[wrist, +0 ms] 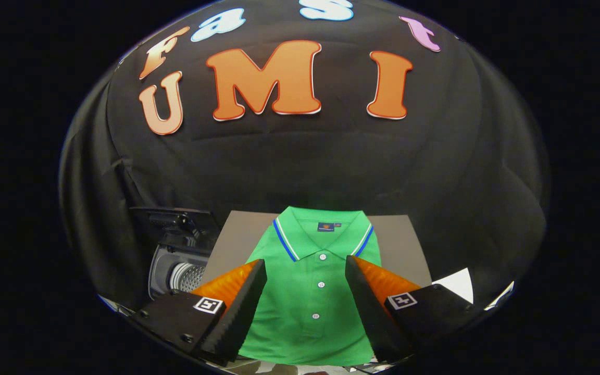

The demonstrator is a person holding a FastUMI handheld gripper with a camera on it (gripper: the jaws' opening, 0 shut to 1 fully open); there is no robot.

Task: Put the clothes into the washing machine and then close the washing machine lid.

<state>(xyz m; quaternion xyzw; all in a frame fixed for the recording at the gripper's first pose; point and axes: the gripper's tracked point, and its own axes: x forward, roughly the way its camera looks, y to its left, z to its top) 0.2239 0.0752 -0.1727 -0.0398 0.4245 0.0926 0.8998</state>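
A folded green polo shirt (pixel 313 291) with a blue-and-white trimmed collar and white buttons lies flat on a grey table (pixel 401 245). My gripper (pixel 306 271) hovers over the shirt's button placket, open, its two orange-and-black fingers (pixel 237 297) spread to either side of the shirt's chest with nothing pressed between them. To the left of the table stands the washing machine (pixel 177 260), dark grey, with its lid (pixel 172 216) raised and the perforated metal drum (pixel 188 277) visible inside.
Black cloth walls close in behind and on both sides of the table. A white patch (pixel 459 284) shows past the right finger, near the table's right corner. The table's bare grey surface flanks the shirt's collar.
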